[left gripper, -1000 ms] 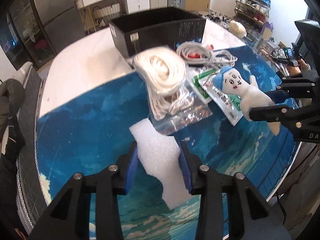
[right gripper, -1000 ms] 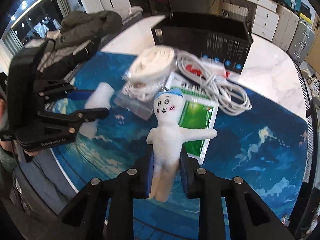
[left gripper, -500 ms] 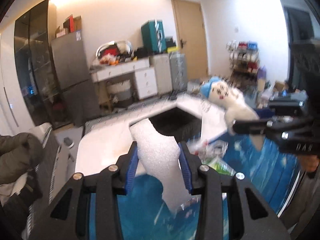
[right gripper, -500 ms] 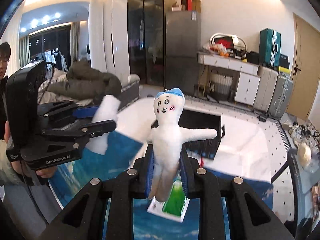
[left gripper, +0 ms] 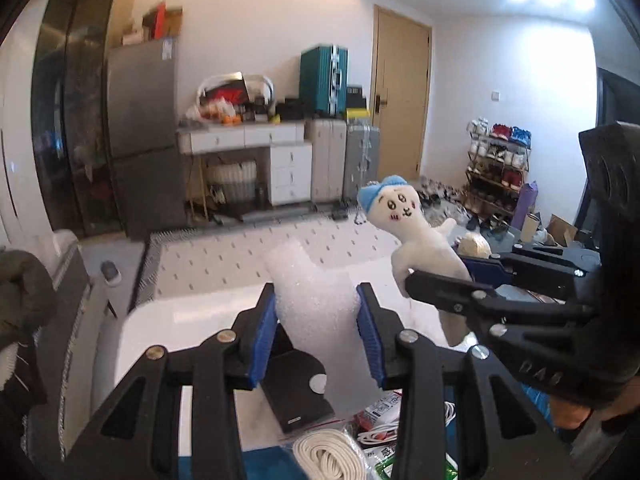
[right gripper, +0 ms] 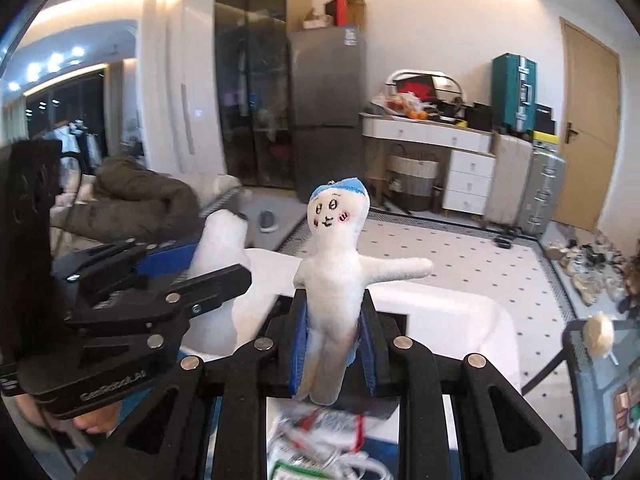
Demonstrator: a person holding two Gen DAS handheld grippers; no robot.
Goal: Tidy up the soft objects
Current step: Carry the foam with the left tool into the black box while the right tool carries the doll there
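Observation:
My left gripper [left gripper: 318,322] is shut on a white foam piece [left gripper: 316,304] and holds it up in the air above the table. My right gripper [right gripper: 334,344] is shut on the legs of a white plush doll [right gripper: 334,276] with a blue cap, held upright. In the left wrist view the doll [left gripper: 412,240] and the right gripper [left gripper: 460,276] are close to the right of the foam. In the right wrist view the foam [right gripper: 218,264] and the left gripper [right gripper: 188,268] are at the left. Part of a black box [left gripper: 296,388] shows below both grippers.
The white table [left gripper: 180,328] lies below. A coiled white rope [left gripper: 328,456], white cables [left gripper: 384,432] and a green packet [right gripper: 296,470] lie on it near the bottom edge. Fridge, drawers, suitcases and a shoe rack stand far behind.
Both grippers lifted off the blue mat with the foam and the doll and tilted up toward the room. They now hold them higher, close together over the black box.

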